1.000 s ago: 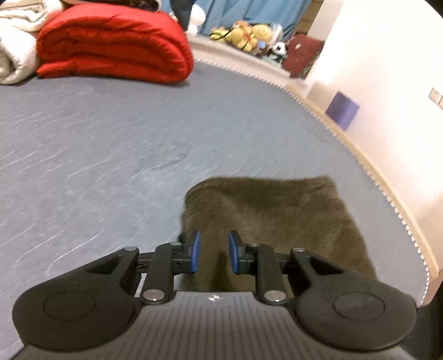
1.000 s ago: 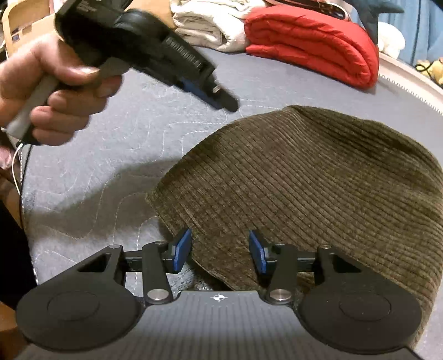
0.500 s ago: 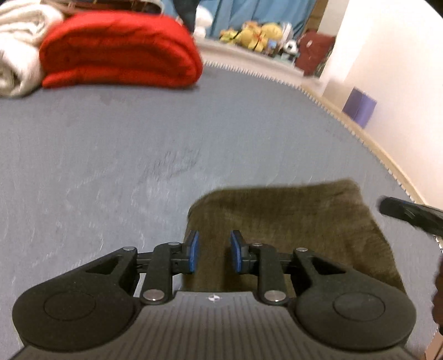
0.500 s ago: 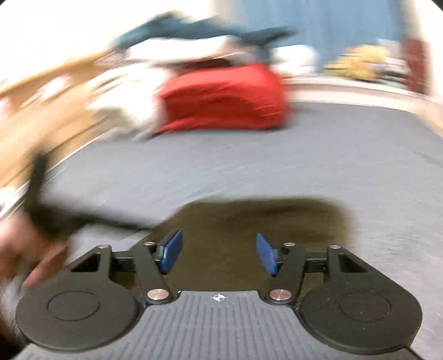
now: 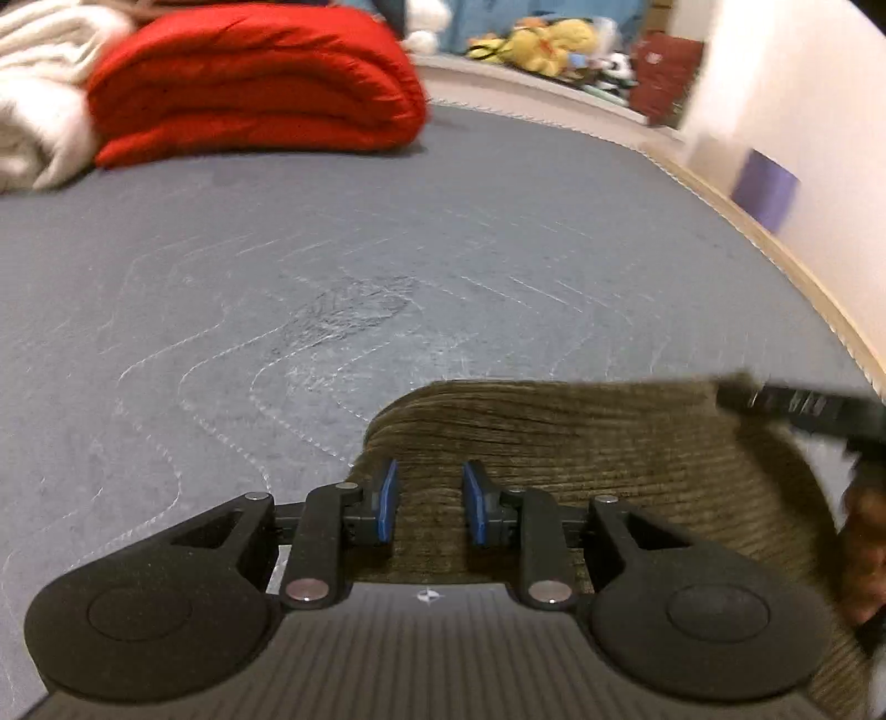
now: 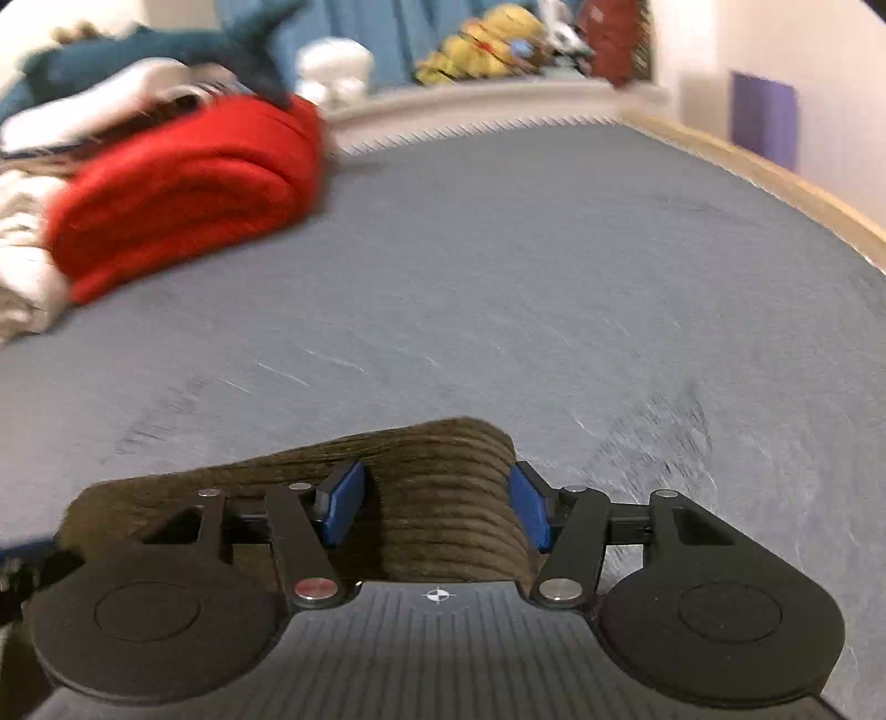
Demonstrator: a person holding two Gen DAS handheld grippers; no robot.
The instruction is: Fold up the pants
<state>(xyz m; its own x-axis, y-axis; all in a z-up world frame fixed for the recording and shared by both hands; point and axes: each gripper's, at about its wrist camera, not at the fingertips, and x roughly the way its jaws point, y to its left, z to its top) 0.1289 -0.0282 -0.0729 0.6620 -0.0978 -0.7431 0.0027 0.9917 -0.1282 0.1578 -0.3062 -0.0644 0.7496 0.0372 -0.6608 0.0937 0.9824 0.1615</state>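
Note:
The pants are brown corduroy, folded into a compact block on the grey-blue mattress. My left gripper hovers over their near left corner, blue pads a little apart, cloth showing in the gap but not pinched. The black tool of the other hand juts in from the right over the pants' far right corner, with a hand below it. In the right wrist view the pants lie under my right gripper, whose jaws stand wide over the right-hand end, not pressing on the fabric.
A folded red quilt and a white blanket lie at the far left of the bed. Stuffed toys line the far ledge. The bed's wooden edge and a purple box run along the right wall.
The right wrist view swung round from the left hand's side to the pants' right end, and its jaws widened. The left gripper shifted a little nearer; the other tool came into its view.

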